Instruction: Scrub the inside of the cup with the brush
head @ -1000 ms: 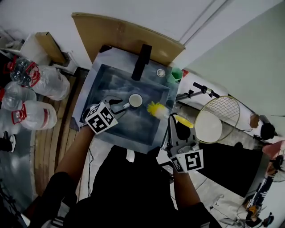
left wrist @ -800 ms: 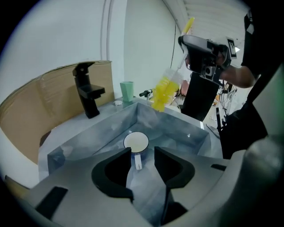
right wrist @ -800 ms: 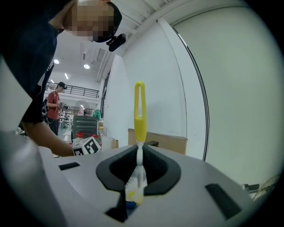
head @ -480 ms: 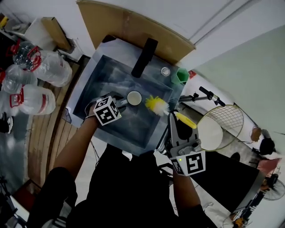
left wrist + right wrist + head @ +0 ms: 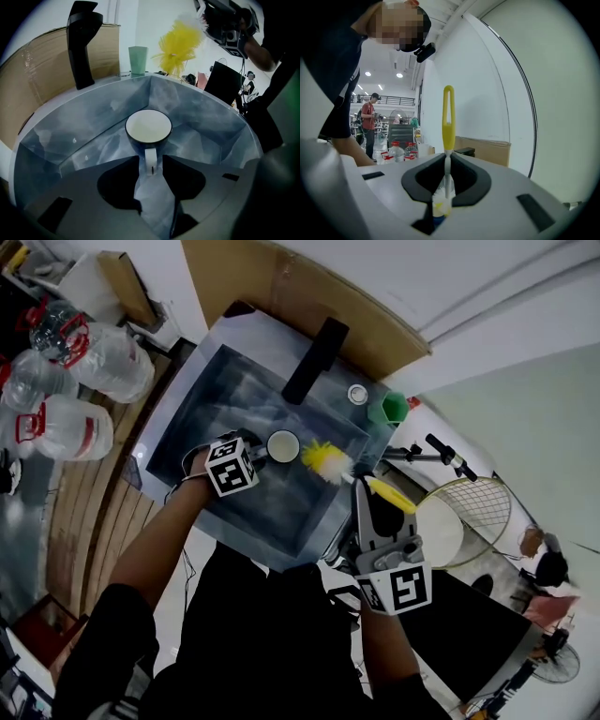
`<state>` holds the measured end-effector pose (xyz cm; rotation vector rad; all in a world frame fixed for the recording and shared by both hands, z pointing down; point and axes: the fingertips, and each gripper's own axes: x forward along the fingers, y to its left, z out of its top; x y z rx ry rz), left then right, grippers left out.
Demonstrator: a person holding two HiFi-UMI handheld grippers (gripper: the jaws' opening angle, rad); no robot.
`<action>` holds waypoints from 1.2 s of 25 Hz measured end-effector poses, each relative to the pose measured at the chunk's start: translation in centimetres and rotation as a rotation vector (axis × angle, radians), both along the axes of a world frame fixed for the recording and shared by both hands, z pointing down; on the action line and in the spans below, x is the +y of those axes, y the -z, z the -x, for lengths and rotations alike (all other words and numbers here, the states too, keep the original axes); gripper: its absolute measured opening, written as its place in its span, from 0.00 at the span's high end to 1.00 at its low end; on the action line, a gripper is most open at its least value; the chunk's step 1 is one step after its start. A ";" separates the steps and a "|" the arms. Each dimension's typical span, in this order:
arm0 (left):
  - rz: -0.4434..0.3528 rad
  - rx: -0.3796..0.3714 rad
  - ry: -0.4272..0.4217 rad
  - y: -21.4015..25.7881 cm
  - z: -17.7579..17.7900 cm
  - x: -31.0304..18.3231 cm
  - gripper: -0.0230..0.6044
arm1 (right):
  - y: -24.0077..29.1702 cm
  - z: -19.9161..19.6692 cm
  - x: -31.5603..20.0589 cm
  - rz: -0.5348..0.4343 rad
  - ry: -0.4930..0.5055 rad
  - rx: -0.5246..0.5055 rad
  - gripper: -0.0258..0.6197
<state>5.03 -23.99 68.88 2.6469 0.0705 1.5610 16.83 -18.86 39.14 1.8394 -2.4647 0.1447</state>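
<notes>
Left arm (image 5: 155, 549) stretches forward, left gripper (image 5: 259, 457) out ahead with its jaws pinched on the handle of the cup (image 5: 283, 446). Right forearm (image 5: 386, 648) stays tucked close to the body, right gripper (image 5: 362, 486) angled forward, jaws clamped on the brush (image 5: 328, 461) stem

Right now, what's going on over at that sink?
A person stands over the sink with a claw tool in each hand. The left claw is clamped on the handle of a cup, holding it down in the basin, mouth up. The right claw grips a yellow brush by its stem. The bristles hang beside the cup, not in it, so nothing is being scrubbed at this moment.
</notes>
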 end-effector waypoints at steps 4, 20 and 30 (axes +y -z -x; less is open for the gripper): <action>-0.005 -0.006 -0.006 -0.3 -0.1 -0.1 0.78 | -0.7 0.4 -0.8 0.010 0.020 0.005 0.90; 0.013 0.020 0.018 -0.3 0.0 0.0 0.83 | -7.1 5.4 -5.4 0.172 0.158 0.042 0.90; 0.044 0.011 0.076 -0.3 0.1 0.0 0.83 | -12.5 6.4 -6.5 0.363 0.173 -0.059 0.89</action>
